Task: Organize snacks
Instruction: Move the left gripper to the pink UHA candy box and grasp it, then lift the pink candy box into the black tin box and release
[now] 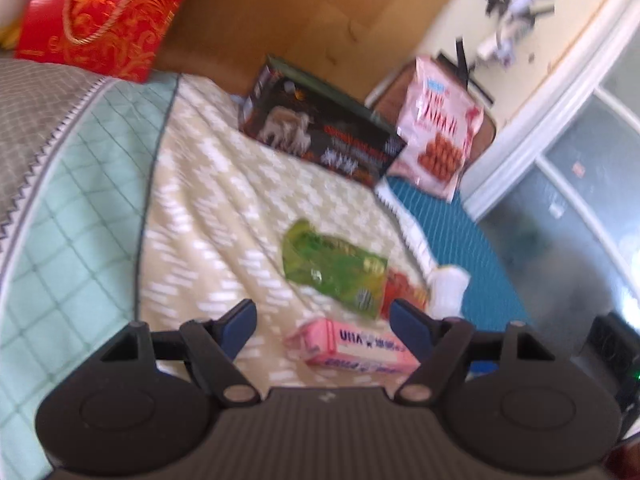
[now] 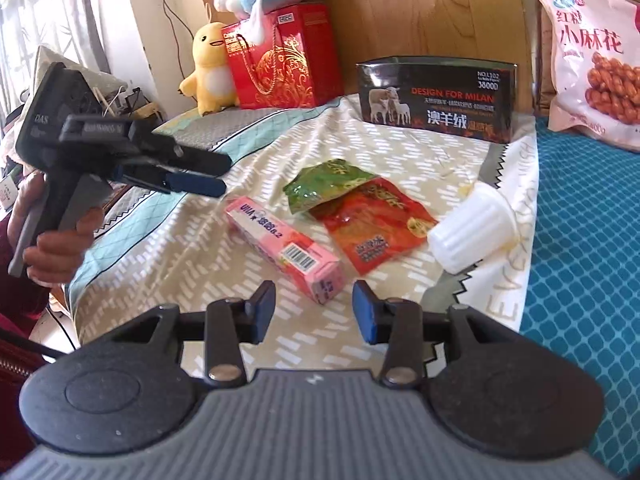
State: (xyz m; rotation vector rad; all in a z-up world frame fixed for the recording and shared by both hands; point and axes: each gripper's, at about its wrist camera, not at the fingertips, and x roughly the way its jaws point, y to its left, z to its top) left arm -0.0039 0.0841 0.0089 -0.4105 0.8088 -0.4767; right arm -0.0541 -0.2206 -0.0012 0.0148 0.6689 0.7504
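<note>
Several snacks lie on a patterned bed cover [image 2: 192, 248]: a pink carton [image 2: 284, 240], a green packet [image 2: 328, 186] overlapping a red packet [image 2: 376, 224], and a white ribbed cup [image 2: 470, 228] on its side. My right gripper [image 2: 314, 310] is open, and the carton's near end lies just ahead of the gap, untouched. My left gripper [image 2: 224, 175], held by a hand [image 2: 56, 248], hovers left of the carton. In the left wrist view the left gripper [image 1: 324, 326] is open, with the pink carton [image 1: 352, 346] lying beyond its fingertips. Past the carton are the green packet [image 1: 334, 266] and the red packet [image 1: 402, 286].
A black box [image 2: 436, 100] printed with sheep stands at the back against a wooden headboard [image 2: 400, 8]. A big pink snack bag [image 2: 592, 60] leans at the right above a teal mat [image 2: 580, 280]. A red gift bag [image 2: 280, 56] and a yellow plush [image 2: 210, 68] stand back left.
</note>
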